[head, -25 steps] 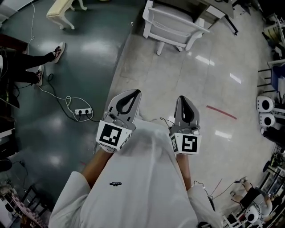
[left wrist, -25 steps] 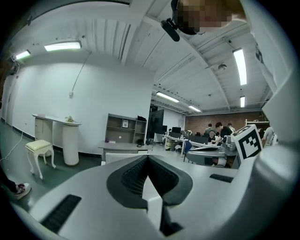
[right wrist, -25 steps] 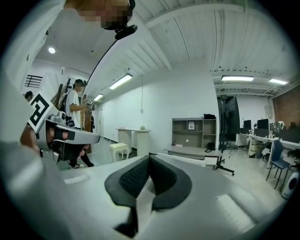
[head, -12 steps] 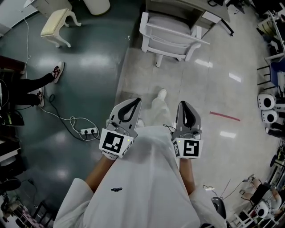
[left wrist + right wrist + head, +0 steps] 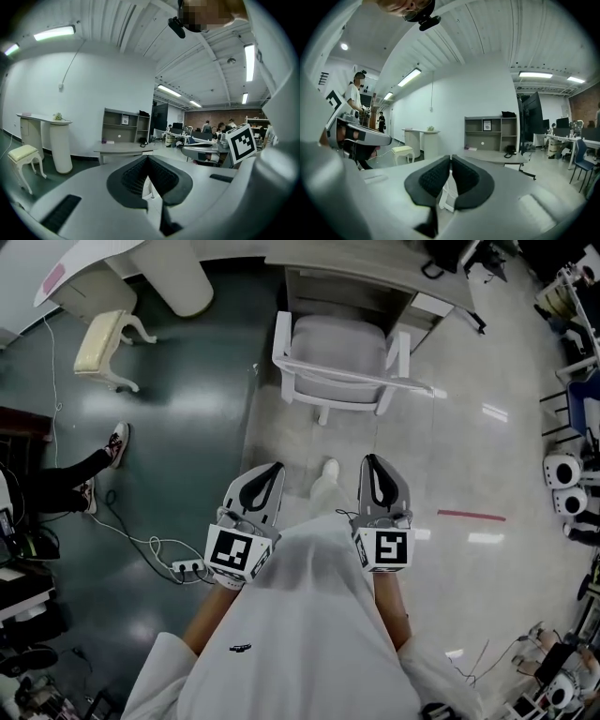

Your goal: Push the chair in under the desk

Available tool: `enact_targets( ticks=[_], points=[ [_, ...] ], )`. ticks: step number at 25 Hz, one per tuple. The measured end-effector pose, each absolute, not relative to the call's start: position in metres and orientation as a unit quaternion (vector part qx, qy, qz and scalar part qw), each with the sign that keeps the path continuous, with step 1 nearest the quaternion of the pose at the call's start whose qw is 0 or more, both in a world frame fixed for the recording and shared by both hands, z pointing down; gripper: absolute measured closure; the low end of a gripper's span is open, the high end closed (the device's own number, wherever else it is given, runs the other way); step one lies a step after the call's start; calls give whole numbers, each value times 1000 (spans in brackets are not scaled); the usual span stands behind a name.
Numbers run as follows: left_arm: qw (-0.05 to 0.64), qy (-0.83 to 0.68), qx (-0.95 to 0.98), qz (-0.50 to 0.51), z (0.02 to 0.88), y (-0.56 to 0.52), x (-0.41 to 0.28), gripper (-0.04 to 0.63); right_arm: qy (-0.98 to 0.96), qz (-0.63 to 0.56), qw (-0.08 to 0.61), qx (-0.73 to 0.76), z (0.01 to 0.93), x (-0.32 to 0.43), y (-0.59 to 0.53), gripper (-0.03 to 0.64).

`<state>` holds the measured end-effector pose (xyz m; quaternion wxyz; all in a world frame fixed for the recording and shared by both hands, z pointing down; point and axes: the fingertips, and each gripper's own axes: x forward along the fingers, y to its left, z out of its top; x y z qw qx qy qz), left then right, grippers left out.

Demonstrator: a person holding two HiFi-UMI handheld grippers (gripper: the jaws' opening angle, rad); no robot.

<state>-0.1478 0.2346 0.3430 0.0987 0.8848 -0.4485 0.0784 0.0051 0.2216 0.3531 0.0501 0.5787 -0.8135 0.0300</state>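
In the head view a white chair (image 5: 342,362) with armrests stands on the pale floor, its seat partly under the grey desk (image 5: 375,273) at the top edge. My left gripper (image 5: 272,468) and right gripper (image 5: 370,460) are held side by side in front of the person's body. They point at the chair's back and stop short of it. Both are shut with nothing between the pads. In the left gripper view the left gripper (image 5: 147,159) points towards the desk (image 5: 123,149). Below the right gripper (image 5: 451,158) a sliver of the white chair (image 5: 447,194) shows.
A cream stool (image 5: 98,341) and a white round pedestal (image 5: 183,277) stand at the far left. A power strip (image 5: 187,567) with its cable lies on the dark floor, near a seated person's legs (image 5: 94,465). Red tape (image 5: 473,516) and white machines (image 5: 562,470) are at the right.
The person has walked forward: chair and desk have come nearer and lower in the head view. Both grippers travelled along with the body, side by side and shut.
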Motion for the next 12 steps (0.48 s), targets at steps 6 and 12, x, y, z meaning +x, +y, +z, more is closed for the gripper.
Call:
enact_targets(
  ticks=[6, 12],
  points=[
    [89, -454, 881, 93, 329, 127, -104, 588, -833, 36, 43, 550, 341, 41, 113, 588],
    [90, -457, 878, 110, 331, 62, -87, 588, -844, 24, 64, 532, 339, 54, 43, 574]
  ],
)
